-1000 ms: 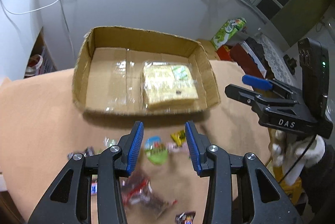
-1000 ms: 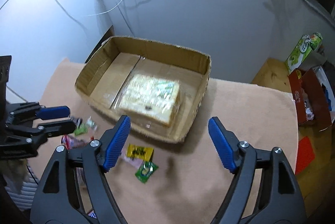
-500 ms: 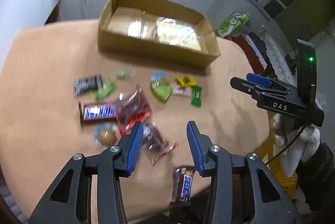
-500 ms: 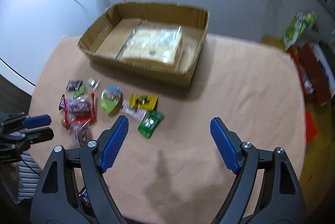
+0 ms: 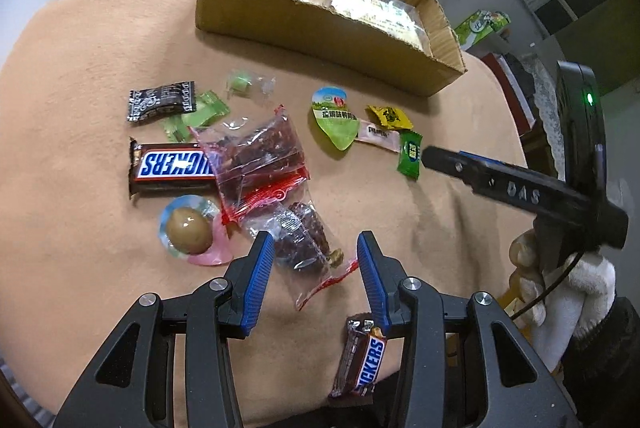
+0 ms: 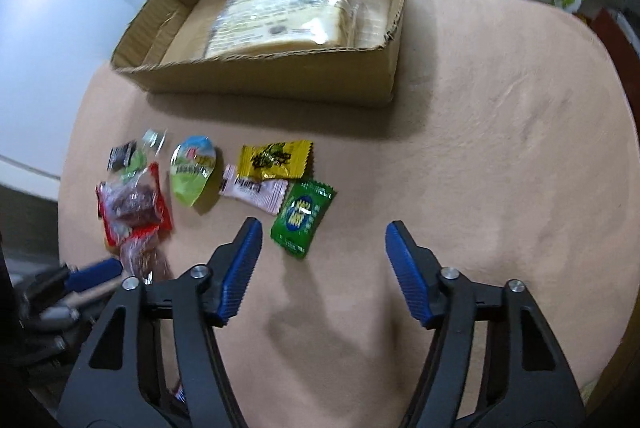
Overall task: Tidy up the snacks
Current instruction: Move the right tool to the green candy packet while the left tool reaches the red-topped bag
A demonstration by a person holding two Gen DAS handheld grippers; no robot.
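Note:
Loose snacks lie on the tan cloth in front of a cardboard box [image 5: 320, 16] [image 6: 272, 76] that holds a wrapped cracker pack [image 6: 280, 16]. My left gripper [image 5: 316, 260] is open, its blue pads either side of a clear packet of dark dates [image 5: 304, 240] without pressing it. A big Snickers bar [image 5: 172, 166], an egg packet [image 5: 188, 228] and a red packet [image 5: 260, 156] lie just beyond it. My right gripper [image 6: 323, 232] is closing, jaws still wide, low over a green packet [image 6: 302, 218] that no pad touches. A yellow packet [image 6: 276, 158] and a pink packet [image 6: 256, 190] lie behind it.
A small Snickers bar [image 5: 362, 360] lies at the table's near edge under my left gripper. A green-lidded cup [image 5: 336, 116] and a black packet [image 5: 162, 100] lie farther out. A gloved hand [image 5: 560, 288] holds the right gripper. Bare cloth [image 6: 500, 148] stretches to the right.
Both grippers have come down and back from the box toward the snacks. The left now straddles the dates packet. The right jaws have narrowed, with the green packet now between them.

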